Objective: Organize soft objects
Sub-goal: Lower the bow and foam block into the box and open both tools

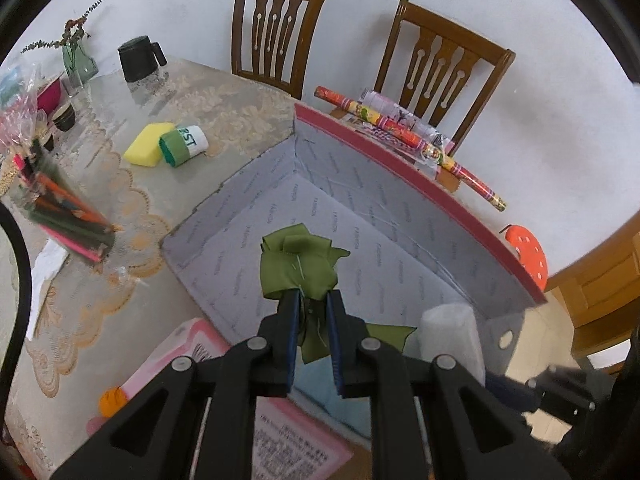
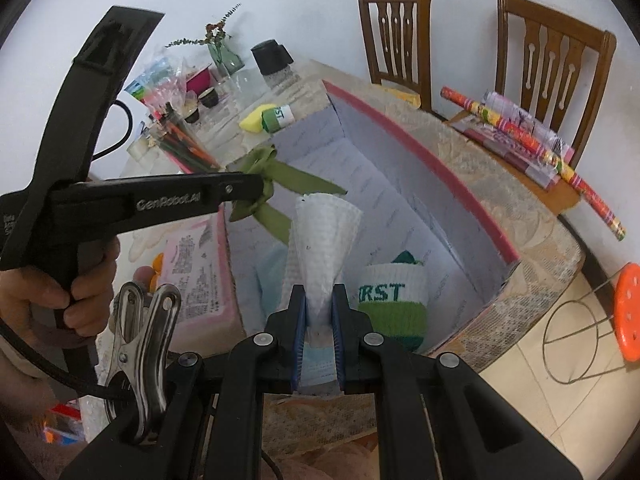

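Observation:
My left gripper (image 1: 314, 294) is shut on a bunched green ribbon (image 1: 298, 266) and holds it over the open box (image 1: 420, 172) with its red rim and grey lining. From the right wrist view the same ribbon (image 2: 264, 178) hangs at the box's left wall. My right gripper (image 2: 320, 292) is shut on a white foam net sleeve (image 2: 322, 232), held upright above the box floor. A rolled green and white sock (image 2: 390, 306) lies inside the box, over something light blue (image 2: 316, 368). A yellow sponge (image 1: 146, 144) and another rolled sock (image 1: 184, 145) lie on the table.
A pink tissue pack (image 2: 200, 276) sits left of the box. Coloured pencils (image 1: 72, 216), cups, a black mug (image 1: 138, 58) and a vase (image 1: 78, 60) crowd the table's far left. Gift-wrap rolls (image 1: 408, 136) lie on a chair behind the box. An orange stool (image 2: 628, 312) stands on the floor.

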The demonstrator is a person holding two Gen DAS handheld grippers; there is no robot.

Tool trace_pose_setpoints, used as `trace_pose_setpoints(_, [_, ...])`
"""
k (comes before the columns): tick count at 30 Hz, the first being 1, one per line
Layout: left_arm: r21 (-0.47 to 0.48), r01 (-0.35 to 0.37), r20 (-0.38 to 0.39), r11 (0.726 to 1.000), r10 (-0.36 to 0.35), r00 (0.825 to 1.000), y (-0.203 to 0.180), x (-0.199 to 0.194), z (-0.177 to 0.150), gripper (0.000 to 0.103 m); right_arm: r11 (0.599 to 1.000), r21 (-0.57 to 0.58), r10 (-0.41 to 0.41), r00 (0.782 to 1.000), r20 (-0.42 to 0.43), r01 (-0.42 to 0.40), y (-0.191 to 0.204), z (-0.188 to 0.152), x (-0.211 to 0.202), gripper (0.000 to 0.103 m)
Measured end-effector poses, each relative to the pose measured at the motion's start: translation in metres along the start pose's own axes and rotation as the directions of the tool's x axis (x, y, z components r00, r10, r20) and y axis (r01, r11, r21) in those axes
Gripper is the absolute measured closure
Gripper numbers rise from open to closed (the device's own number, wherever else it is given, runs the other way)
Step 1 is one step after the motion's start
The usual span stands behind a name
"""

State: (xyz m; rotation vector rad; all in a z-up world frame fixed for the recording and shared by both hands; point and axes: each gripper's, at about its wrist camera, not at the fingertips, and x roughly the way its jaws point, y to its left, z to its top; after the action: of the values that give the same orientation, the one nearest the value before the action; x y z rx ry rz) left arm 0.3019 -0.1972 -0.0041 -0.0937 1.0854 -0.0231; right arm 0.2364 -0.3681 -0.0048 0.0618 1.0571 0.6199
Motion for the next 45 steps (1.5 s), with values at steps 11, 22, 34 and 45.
trace_pose_setpoints(11, [-0.007, -0.029, -0.036, 1.0, 0.029, 0.999, -0.002, 0.026, 0.01, 0.08, 1.0, 0.01, -0.008, 1.0, -0.029, 0.009, -0.008, 0.0, 0.012, 0.089])
trace_pose_setpoints(22, [-0.002, -0.039, -0.048, 0.999, 0.038, 0.998, -0.002, 0.027, 0.009, 0.065, 0.999, 0.027, -0.021, 0.999, -0.029, 0.022, -0.009, 0.001, 0.013, 0.083])
trace_pose_setpoints(34, [-0.026, -0.035, -0.029, 0.999, 0.034, 0.999, 0.01, 0.004, 0.0, 0.065, 0.996, 0.014, -0.087, 0.996, 0.036, 0.087, 0.005, 0.001, 0.001, 0.07])
trace_pose_setpoints(45, [-0.054, -0.028, -0.001, 0.998, 0.028, 1.0, 0.025, -0.025, -0.017, 0.065, 0.992, 0.015, -0.123, 0.989, 0.08, 0.122, 0.024, -0.002, -0.012, 0.059])
